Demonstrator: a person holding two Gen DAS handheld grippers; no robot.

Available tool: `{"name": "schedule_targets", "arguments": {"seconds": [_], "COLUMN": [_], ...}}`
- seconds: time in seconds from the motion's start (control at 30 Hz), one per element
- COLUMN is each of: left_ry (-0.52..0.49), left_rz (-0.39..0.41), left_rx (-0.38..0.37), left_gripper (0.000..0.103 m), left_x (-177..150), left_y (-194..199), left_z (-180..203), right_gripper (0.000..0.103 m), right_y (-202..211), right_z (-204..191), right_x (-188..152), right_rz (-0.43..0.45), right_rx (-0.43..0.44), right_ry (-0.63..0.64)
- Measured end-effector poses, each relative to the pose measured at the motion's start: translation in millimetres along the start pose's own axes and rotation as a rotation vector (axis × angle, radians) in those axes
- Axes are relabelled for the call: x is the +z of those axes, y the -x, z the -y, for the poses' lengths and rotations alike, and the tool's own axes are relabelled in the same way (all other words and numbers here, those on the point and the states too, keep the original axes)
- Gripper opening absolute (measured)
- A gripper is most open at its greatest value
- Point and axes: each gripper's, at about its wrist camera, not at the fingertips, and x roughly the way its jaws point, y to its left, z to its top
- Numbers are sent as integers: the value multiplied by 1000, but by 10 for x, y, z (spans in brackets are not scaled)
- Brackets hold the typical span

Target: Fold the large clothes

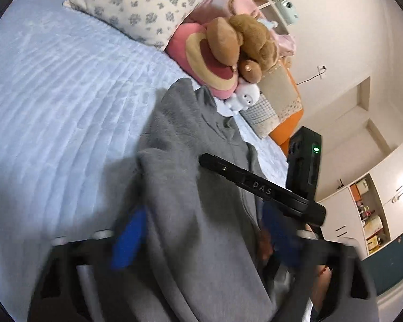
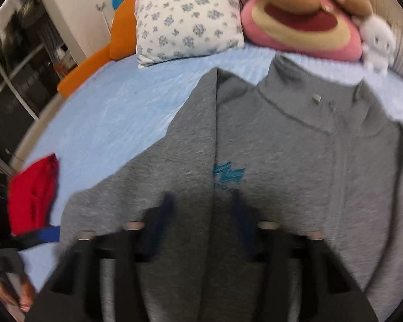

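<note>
A grey zip sweatshirt (image 1: 201, 214) lies front-up on the pale blue bedspread (image 1: 53, 94), collar toward the pillows. In the right wrist view the grey sweatshirt (image 2: 282, 147) has its left side folded inward beside a teal logo (image 2: 228, 174). My right gripper (image 2: 201, 208) points down with narrow jaws, and the folded edge is pinched between its blue fingers (image 2: 164, 209). My left gripper (image 1: 204, 230) stands half open over the sweatshirt's other side. A raised ridge of grey cloth runs between its fingers (image 1: 129, 236). The right gripper's black body (image 1: 255, 185) crosses just ahead of it.
A flowered pillow (image 2: 188, 18), a pink cushion (image 1: 209, 67) and plush toys (image 1: 241, 45) line the head of the bed. A red garment (image 2: 32, 193) lies at the bed's left edge, with a person's hand (image 2: 24, 295) below it. White cupboards (image 1: 376, 201) stand past the bed.
</note>
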Motion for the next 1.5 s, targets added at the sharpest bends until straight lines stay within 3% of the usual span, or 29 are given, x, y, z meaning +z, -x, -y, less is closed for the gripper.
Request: {"name": "schedule_targets", "arguments": {"seconds": [0.03,0.07,0.23,0.3,0.4,0.43,0.5,0.57,0.6,0.67,0.8,0.83,0.9,0.97,1.1,1.17,1.27,1.5], "left_ry": [11,30,81,111,90,76,25,-49,-80,-135,-231,-267,-328,-395,-541,-583,-590,-604], "left_rz": [-6,-9,33,50,65,63,54,55,51,49,10,-10,-18,-21,-20,-58,-91,-114], "left_rx": [13,33,87,75,82,98,143,170,162,121,49,36,29,17,56,68,52,41], "left_gripper": [29,12,12,12,14,17,26,42,44,60,68,74,82,82,80,72,69,69], "left_x": [28,41,-81,-165,-194,-187,-216,-319,-393,-604,-1040,-1190,-1455,-1774,-2338,-2556,-2748,-2929], "left_y": [-58,-111,-116,-134,-123,-115,-15,169,262,499,813,878,982,1090,1160,1109,1030,895], "left_z": [-40,-104,-409,-547,-533,-497,-333,-104,0,247,697,829,1045,1255,1556,1621,1631,1596], "right_gripper": [13,8,8,0,0,5,21,65,68,67,67,67,63,56,47,41,41,41], "right_y": [1,8,35,-22,34,76,310,678,943,1455,2318,2500,2727,2862,2872,2827,2697,2442], "right_z": [-1,2,224,361,430,410,329,198,100,-78,-354,-438,-597,-761,-973,-983,-995,-1011], "right_x": [7,11,-34,-91,-159,-168,-245,-421,-581,-967,-1736,-1949,-2306,-2611,-3018,-3115,-3192,-3243], "right_rz": [3,7,29,20,48,46,30,46,66,104,198,216,232,248,225,201,170,134], "right_rx": [2,1,-23,-55,-6,-4,27,72,73,48,-15,-45,-86,-118,-153,-151,-120,-188], "right_ry": [2,4,-60,-92,-115,-112,-104,-54,5,118,281,314,376,430,482,484,489,536]}}
